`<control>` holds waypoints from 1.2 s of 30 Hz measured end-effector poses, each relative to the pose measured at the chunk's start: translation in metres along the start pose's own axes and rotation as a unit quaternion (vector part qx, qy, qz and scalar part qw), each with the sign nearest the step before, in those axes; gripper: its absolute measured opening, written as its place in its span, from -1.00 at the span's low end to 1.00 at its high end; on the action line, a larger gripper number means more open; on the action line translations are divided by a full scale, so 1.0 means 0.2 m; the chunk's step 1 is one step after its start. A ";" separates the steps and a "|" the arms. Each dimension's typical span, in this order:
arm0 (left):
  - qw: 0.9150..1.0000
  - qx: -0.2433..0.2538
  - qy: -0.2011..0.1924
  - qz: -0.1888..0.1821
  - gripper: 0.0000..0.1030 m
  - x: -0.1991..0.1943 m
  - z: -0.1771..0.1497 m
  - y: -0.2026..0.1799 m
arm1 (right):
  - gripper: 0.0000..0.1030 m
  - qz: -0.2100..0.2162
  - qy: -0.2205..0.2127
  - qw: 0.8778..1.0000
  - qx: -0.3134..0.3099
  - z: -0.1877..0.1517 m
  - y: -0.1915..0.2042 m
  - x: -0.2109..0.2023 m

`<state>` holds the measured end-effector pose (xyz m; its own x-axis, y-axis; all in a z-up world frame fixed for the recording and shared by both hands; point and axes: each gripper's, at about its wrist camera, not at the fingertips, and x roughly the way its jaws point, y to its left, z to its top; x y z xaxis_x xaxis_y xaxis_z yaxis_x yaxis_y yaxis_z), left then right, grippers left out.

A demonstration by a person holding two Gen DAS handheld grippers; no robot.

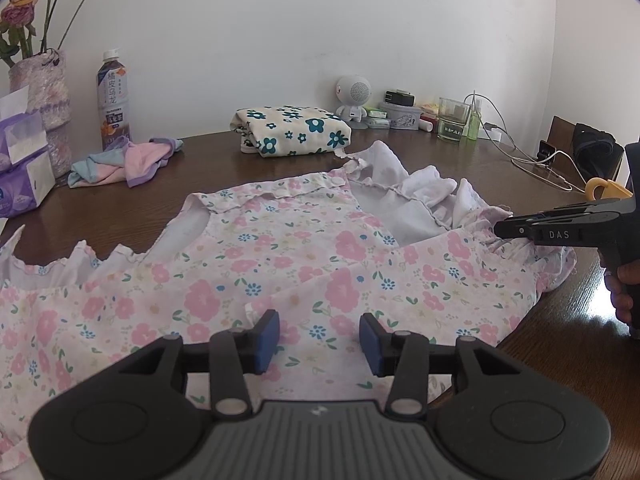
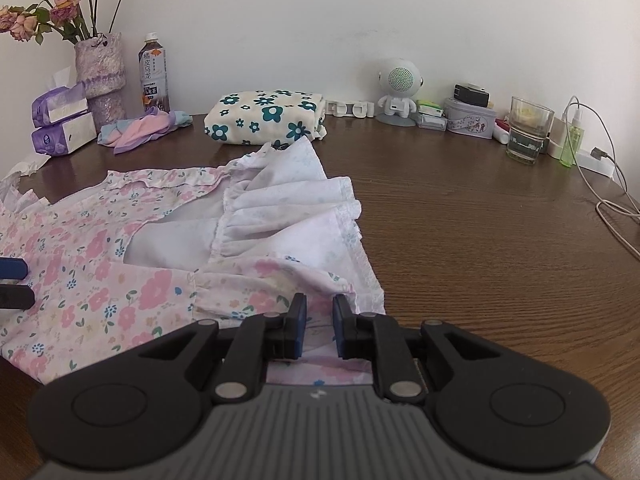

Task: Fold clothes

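Note:
A pink floral garment point(image 1: 280, 264) point(image 2: 100, 272) lies spread on the brown wooden table point(image 2: 480, 240), with its white ruffled lining turned up at the far side. My left gripper point(image 1: 320, 340) is open just above the cloth's near part, and nothing sits between its blue pads. It also shows at the left edge of the right wrist view as the left gripper point(image 2: 14, 283). My right gripper point(image 2: 320, 320) point(image 1: 498, 230), held by a hand, is shut on the garment's ruffled right edge, with pink fabric in the narrow gap between its pads.
A folded cream cloth with teal flowers point(image 1: 292, 130) lies behind the garment, with a crumpled pastel cloth point(image 1: 124, 160) to its left. A bottle point(image 1: 113, 100), vase, tissue packs, a glass point(image 2: 530, 128), small items and cables point(image 2: 612, 200) line the back and right.

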<state>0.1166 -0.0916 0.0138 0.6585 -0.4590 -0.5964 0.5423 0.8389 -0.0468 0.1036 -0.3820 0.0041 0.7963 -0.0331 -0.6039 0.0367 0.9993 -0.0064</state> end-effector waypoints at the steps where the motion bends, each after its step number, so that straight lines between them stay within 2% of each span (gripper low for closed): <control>1: 1.000 -0.001 0.000 0.000 -0.17 0.00 0.00 0.00 | -0.72 0.000 0.000 1.000 0.000 0.00 0.00 0.00; 17: 1.000 -0.014 -0.001 0.002 -0.17 -0.01 0.00 0.03 | -0.71 -0.002 0.000 1.000 -0.003 0.00 0.00 0.00; 32: 1.000 0.009 0.005 0.025 -0.17 0.00 0.00 -0.02 | -0.69 0.007 0.001 1.000 0.004 0.00 -0.01 -0.01; 35: 1.000 -0.004 0.011 -0.016 -0.20 -0.05 0.07 0.01 | -0.44 0.030 -0.012 0.999 0.009 0.05 -0.03 -0.08; 36: 1.000 -0.006 0.005 -0.029 -0.20 -0.08 0.11 0.02 | -0.23 0.041 -0.026 0.999 0.005 0.09 -0.04 -0.12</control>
<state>0.1195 -0.0862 0.0409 0.6208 -0.5049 -0.5998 0.5736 0.8140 -0.0915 0.0954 -0.3897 0.0326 0.8272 0.0474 -0.5599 -0.0233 0.9985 0.0501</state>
